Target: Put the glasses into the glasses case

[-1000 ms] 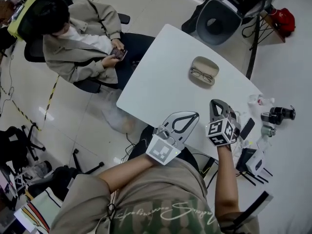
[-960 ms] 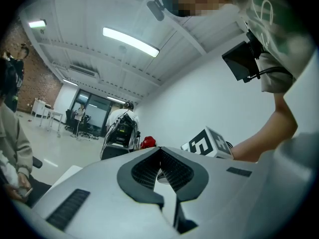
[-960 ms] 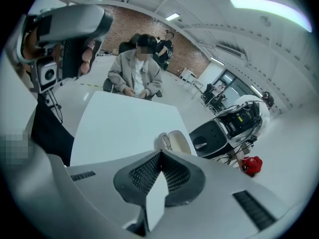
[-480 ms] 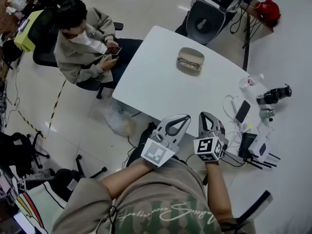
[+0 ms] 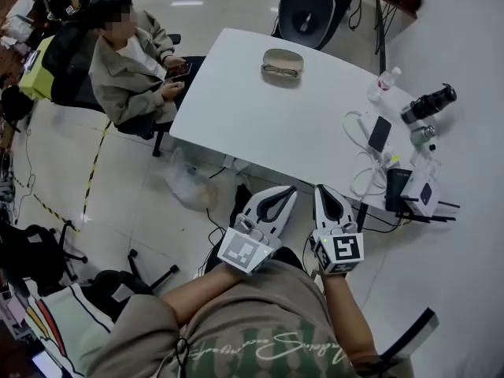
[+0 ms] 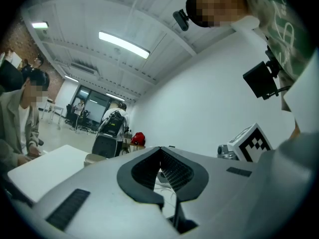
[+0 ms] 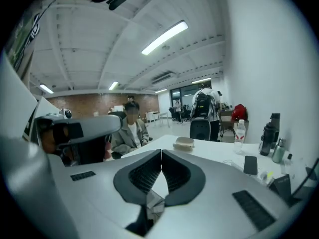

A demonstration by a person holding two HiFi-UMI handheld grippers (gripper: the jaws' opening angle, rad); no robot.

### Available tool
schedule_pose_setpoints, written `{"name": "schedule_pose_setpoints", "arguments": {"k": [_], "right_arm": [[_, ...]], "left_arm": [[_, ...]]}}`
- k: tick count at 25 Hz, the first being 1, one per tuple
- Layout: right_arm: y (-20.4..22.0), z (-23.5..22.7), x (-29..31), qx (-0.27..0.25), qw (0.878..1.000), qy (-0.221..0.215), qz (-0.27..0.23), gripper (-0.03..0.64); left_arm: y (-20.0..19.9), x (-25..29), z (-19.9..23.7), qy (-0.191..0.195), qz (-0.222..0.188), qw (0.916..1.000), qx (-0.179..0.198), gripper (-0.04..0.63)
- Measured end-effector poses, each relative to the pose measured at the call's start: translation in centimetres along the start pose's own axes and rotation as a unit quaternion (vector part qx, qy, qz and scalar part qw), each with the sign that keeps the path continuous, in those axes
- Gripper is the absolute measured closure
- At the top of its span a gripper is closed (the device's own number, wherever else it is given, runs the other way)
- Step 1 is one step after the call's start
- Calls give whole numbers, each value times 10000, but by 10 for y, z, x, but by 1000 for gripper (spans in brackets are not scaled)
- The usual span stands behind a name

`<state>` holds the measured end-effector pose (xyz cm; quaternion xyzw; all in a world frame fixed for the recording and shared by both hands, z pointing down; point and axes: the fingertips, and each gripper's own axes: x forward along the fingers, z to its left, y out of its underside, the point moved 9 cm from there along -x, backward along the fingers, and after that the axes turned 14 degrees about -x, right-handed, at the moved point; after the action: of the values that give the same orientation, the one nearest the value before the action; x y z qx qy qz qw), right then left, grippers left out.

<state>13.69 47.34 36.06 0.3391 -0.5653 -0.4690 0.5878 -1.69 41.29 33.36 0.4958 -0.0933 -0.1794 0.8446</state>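
1. Far left, beside the surface (image 5: 252, 124): a seated person (image 5: 126, 65), no part in this.
2. Near, the left claw (image 5: 286, 190): pressed tip to tip on nothing, drawn back off the near edge within the last second.
3. Far side: the glasses case (image 5: 283, 54) lying open with the glasses (image 5: 281, 71) resting inside, same as a second ago, well apart from both claws.
4. Just beside it, the right claw (image 5: 322, 188): likewise closed tight and empty, pulled back too.
5. Right edge: a smartphone (image 5: 379, 132) and a water bottle (image 5: 383, 80), unmoved.
6. Read as placing done, with perhaps only the lid left to close.
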Motion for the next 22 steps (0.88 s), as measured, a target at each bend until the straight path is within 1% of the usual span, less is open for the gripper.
{"name": "schedule_pose_setpoints", "arguments": {"k": [3,6,10,14,19,22], "right_arm": [[0,14,-40,166,9988,218,-417,604],[-7,18,-73,138,9958,409,-808,604],[-11,14,-103,143,9912,554,-1196,604],[-10,16,-111,71,9886,575,-1387,605],[-13,14,-113,-71,9877,583,-1450,605],[-15,11,-111,-259,9867,613,-1482,605]], "left_arm": [[5,-15,-23,9,56,9999,-128,589],[3,-23,-40,47,67,9998,-161,589],[5,-29,-58,3,240,9997,-33,589],[18,-33,-68,124,206,9997,94,589],[10,-24,-73,88,123,9997,208,589],[16,-22,-75,123,153,9995,236,589]]}}
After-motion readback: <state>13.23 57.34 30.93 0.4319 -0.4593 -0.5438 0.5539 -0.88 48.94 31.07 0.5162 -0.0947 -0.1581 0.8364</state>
